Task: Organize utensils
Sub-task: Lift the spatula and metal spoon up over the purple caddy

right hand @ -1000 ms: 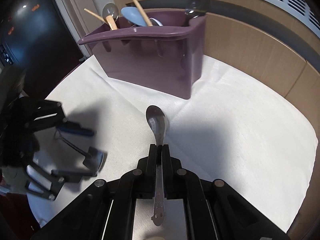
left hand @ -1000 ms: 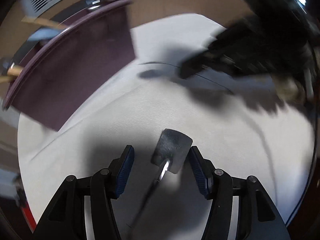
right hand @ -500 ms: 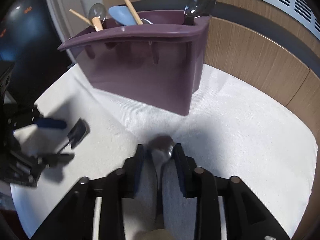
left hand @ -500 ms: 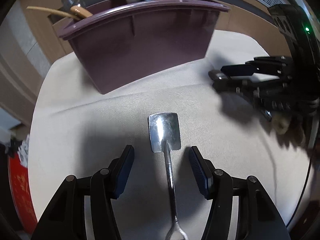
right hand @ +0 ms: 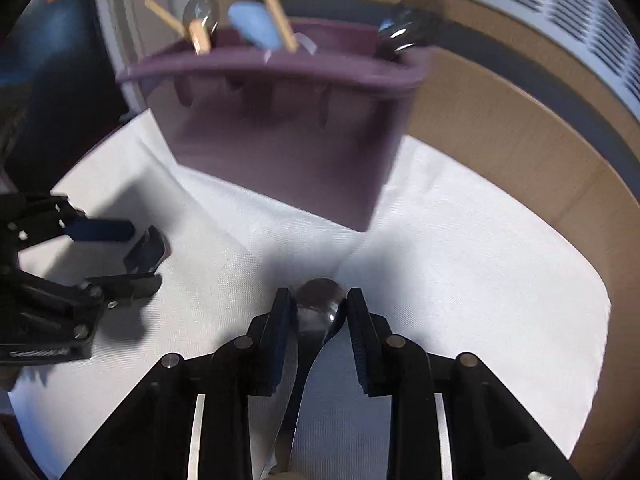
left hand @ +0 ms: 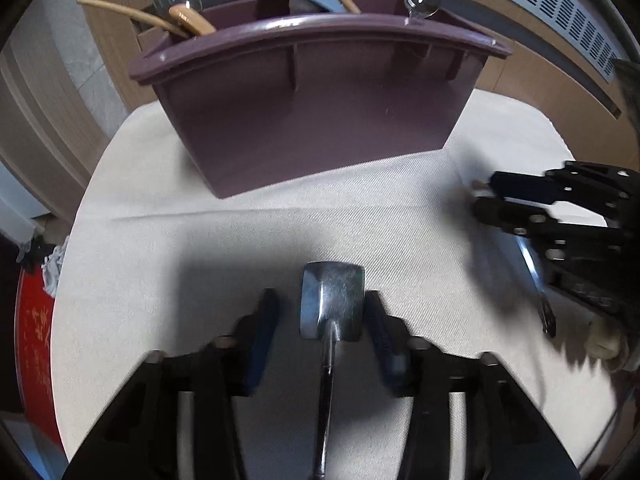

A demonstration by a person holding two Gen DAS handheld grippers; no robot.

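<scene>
White cloth (left hand: 168, 248) covers the table, wood-look panel and a vent behind. Beyond both sets of fingers stands a purple caddy (left hand: 320, 120), its front wall facing them.

Left gripper (left hand: 320, 320): fingers apart, nothing clamped. A flat square-headed metal utensil (left hand: 332, 304) lies between them w/ its handle running back under the camera; head sits just off the right pad, gap on the left. Looks lined up for a pick by the neck, so the handle can go down into the caddy (my read, not shown).

Right gripper (right hand: 320, 316): fingers partly spread either side of a metal spoon (right hand: 320, 312), bowl at the tips, handle trailing back toward the wrist. Whether the pads actually touch it, can't tell — frame is blurred.

Count: 2 loose metal utensils, one per gripper. In the caddy approx 2 clear spoons, 1 blue spatula-ish piece, 2–3 wooden sticks, all head-up, prob so they stay sorted by slot.
</scene>
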